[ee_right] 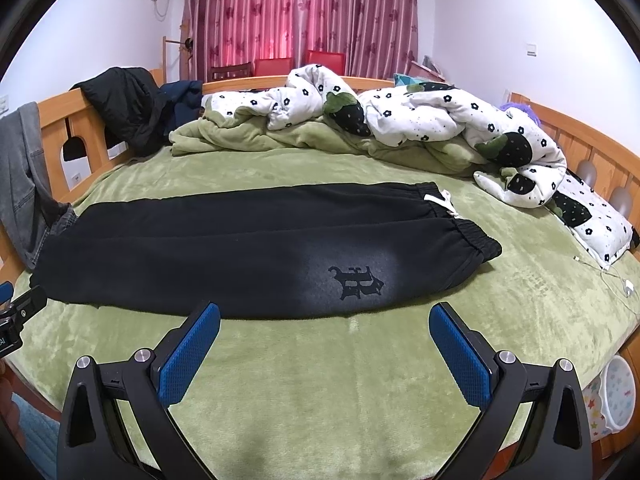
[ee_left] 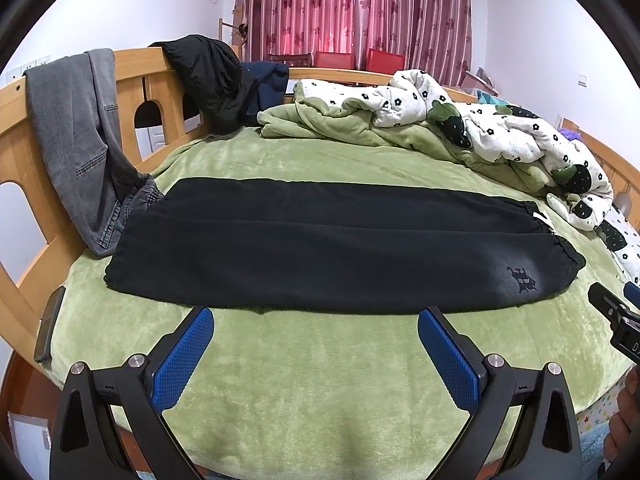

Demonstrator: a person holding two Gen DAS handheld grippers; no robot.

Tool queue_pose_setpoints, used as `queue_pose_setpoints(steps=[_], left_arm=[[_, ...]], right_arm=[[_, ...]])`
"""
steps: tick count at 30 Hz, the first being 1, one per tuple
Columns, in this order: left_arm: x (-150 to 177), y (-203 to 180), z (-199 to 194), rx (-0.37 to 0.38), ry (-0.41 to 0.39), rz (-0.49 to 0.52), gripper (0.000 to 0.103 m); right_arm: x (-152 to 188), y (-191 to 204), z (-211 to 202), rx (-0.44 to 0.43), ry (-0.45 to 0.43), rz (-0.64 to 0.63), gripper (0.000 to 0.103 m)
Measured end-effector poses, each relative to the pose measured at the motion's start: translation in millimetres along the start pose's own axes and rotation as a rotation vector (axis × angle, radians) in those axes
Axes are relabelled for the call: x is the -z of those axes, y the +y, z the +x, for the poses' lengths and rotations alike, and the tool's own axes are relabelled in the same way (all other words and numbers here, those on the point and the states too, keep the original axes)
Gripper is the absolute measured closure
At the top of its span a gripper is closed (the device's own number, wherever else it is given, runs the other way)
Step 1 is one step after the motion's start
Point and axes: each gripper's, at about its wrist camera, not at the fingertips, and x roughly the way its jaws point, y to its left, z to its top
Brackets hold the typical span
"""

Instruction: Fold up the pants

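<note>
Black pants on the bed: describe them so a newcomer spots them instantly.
Start at the green blanket covering the bed. Lying flat across its middle, legs stacked one on the other, are the black pants, waistband to the right. Unlike the black jacket and grey jeans draped on the wooden bed rail, they carry a dark letter emblem on a faded patch.

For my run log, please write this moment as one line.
stage: before grasp | black pants flat on green blanket, legs together | left tool open | right tool open | holding: nothing
</note>
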Motion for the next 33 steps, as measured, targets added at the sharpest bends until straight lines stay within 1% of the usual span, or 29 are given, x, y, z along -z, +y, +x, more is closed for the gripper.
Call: queue_pose_setpoints(steps=[33], left_arm=[[0.3,0.4,1.8,-0.003,0.002,0.001,0.000]], right_arm=[[3.0,2.1,0.5,0.007,-0.010,-0.004,0.000]])
